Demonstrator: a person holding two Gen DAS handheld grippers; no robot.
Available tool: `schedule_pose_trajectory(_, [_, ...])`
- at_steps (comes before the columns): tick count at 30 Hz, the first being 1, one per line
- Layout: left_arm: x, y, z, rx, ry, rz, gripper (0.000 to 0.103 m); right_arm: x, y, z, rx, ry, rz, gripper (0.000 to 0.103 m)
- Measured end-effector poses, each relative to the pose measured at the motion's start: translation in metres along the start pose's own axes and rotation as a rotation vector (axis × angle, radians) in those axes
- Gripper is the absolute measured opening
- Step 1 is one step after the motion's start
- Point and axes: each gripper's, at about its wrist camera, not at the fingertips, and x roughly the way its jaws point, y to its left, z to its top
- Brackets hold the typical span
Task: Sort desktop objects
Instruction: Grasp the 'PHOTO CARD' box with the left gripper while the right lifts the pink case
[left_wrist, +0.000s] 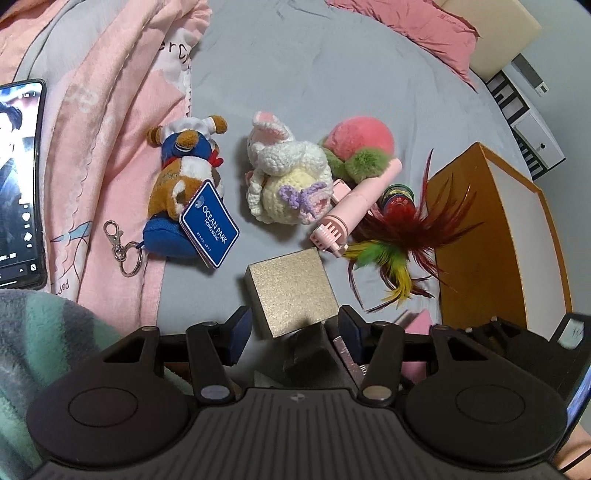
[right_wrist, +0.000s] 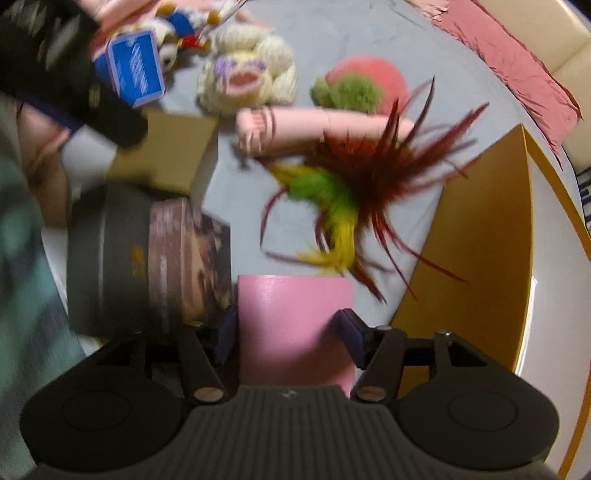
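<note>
The left gripper (left_wrist: 293, 325) has its jaws spread either side of the gold box (left_wrist: 291, 291), which lies at its 12 o'clock on the grey sheet (left_wrist: 295, 74), apparently not yet pinched. The right gripper (right_wrist: 288, 332) is clamped on a pink box (right_wrist: 293, 325); that view is blurred, so contact on both pads is likely rather than certain. The feather toy (right_wrist: 354, 184) lies at its 12 o'clock, the orange box (right_wrist: 480, 240) at 2.
</note>
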Motion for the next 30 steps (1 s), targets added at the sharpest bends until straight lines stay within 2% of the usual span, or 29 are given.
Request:
schedule_pose_trajectory(6, [-0.005, -0.007, -0.003, 0.031, -0.009, 0.01, 0.06, -0.003, 0.019, -0.025, -0.191, 0.015, -0.032, 0.069])
schedule_pose_trajectory(11, [-0.01, -0.015, -0.007, 0.066, -0.01, -0.001, 0.06, -0.009, 0.022, -0.03, -0.221, -0.007, -0.049, 0.069])
schedule_pose_trajectory(12, [-0.011, -0.018, -0.008, 0.182, 0.029, -0.055, 0.06, -0.008, 0.022, -0.029, -0.221, -0.015, -0.066, 0.068])
schedule_pose_trajectory(14, [-0.013, -0.024, -0.011, 0.2, 0.027, -0.07, 0.06, -0.007, 0.024, -0.027, -0.231, -0.033, -0.111, 0.06])
schedule_pose_trajectory(15, [-0.015, -0.027, -0.012, 0.212, 0.023, -0.076, 0.06, -0.009, 0.023, -0.025, -0.223, -0.04, -0.106, 0.057])
schedule_pose_trajectory(16, [-0.016, -0.031, -0.014, 0.228, 0.019, -0.084, 0.06, -0.013, 0.022, -0.026, -0.208, -0.053, -0.095, 0.05])
schedule_pose_trajectory(17, [-0.017, -0.035, -0.015, 0.241, 0.018, -0.092, 0.059, -0.018, 0.02, -0.026, -0.188, -0.068, -0.083, 0.043])
schedule_pose_trajectory(20, [-0.017, -0.045, -0.02, 0.269, 0.033, -0.114, 0.056, -0.034, 0.006, -0.025, -0.08, -0.113, -0.034, 0.03])
schedule_pose_trajectory(23, [-0.012, -0.057, -0.023, 0.289, 0.058, -0.128, 0.054, -0.052, -0.022, -0.025, 0.081, -0.167, 0.031, 0.022])
schedule_pose_trajectory(25, [-0.007, -0.063, -0.025, 0.298, 0.077, -0.116, 0.054, -0.061, -0.04, -0.027, 0.187, -0.197, 0.084, 0.02])
schedule_pose_trajectory(28, [0.005, -0.07, -0.026, 0.292, 0.118, -0.086, 0.054, -0.065, -0.073, -0.033, 0.382, -0.22, 0.224, 0.018])
schedule_pose_trajectory(30, [0.013, -0.074, -0.026, 0.285, 0.148, -0.063, 0.054, -0.066, -0.084, -0.035, 0.458, -0.227, 0.301, 0.017])
